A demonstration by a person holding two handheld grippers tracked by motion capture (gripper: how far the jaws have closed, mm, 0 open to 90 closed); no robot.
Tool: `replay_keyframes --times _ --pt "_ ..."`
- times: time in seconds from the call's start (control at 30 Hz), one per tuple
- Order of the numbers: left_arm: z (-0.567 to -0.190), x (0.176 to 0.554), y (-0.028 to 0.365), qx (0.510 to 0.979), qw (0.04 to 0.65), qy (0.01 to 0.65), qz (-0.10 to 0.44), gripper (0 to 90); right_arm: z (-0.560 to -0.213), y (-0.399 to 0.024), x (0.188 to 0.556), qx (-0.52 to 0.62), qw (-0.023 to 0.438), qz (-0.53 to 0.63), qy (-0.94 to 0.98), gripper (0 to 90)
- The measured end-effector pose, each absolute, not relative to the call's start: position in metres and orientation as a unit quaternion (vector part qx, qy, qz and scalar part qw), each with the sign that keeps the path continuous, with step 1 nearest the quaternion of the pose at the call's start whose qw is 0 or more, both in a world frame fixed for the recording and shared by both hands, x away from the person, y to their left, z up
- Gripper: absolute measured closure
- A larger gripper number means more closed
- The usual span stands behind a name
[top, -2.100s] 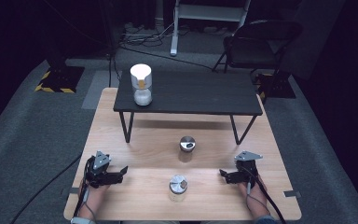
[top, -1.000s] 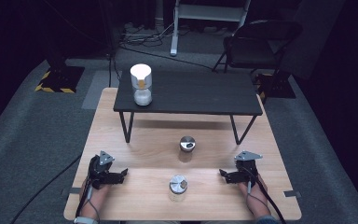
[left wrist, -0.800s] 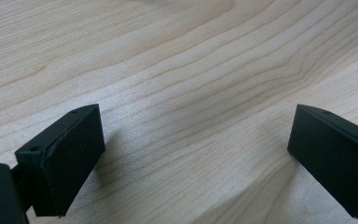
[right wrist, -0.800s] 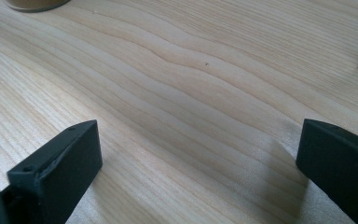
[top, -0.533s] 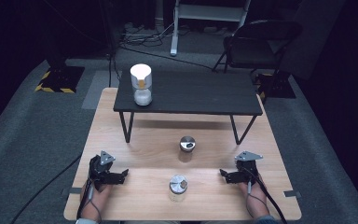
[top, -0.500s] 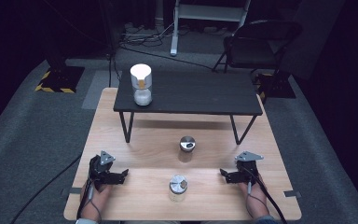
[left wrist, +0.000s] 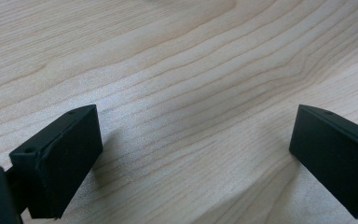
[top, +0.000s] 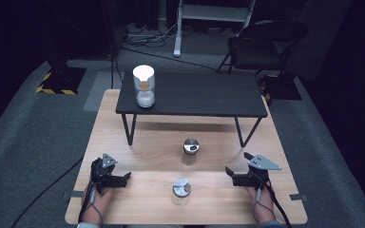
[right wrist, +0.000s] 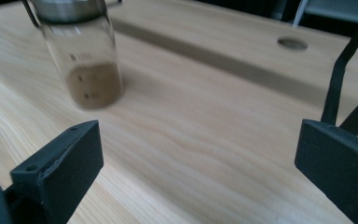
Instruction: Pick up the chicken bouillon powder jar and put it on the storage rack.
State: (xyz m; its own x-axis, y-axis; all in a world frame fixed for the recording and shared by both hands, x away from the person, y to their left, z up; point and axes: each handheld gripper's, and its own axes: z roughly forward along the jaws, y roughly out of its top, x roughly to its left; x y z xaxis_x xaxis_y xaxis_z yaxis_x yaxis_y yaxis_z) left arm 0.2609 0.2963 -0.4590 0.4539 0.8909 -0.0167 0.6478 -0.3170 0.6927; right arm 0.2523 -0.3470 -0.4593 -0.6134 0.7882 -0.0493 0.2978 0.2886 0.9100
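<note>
Two glass jars with metal lids stand on the wooden table [top: 123,142], one farther off [top: 190,147] and one nearer [top: 181,190]. My left gripper [top: 126,177] lies at the near left and points toward the nearer jar. Its jaws have just been opening and now stand open over bare wood [left wrist: 193,140]. At the near right, my right gripper [top: 229,175] is open with nothing between its jaws [right wrist: 198,149]. In the right gripper view a jar [right wrist: 84,60] with brown powder in its bottom stands ahead to the left, apart from the jaws.
A low black table [top: 204,95] on thin legs spans the far half of the wooden table. On its left end stands a white cylindrical container [top: 144,86]. A folding chair [top: 266,42] and cables lie on the dark floor behind.
The left gripper's jaws have spread wider while the hand stayed put. The right gripper has shifted slightly over the table.
</note>
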Motion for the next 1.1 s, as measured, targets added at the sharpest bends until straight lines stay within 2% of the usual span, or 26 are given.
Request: replay_keyframes --times 0.13,0.57,1.1 --pt "-0.459 0.261 0.296 0.789 0.323 0.487 0.188 2.2 -0.459 -0.349 0.245 0.341 0.270 0.498 0.750 0.9" --pt "-0.459 0.261 0.296 0.789 0.322 0.487 0.188 1.9 -0.452 -0.346 0.241 0.344 0.257 0.512 0.744 1.3" --pt "-0.459 0.261 0.296 0.789 0.321 0.489 0.189 1.6 -0.439 -0.307 0.234 0.302 0.225 0.532 0.758 1.3"
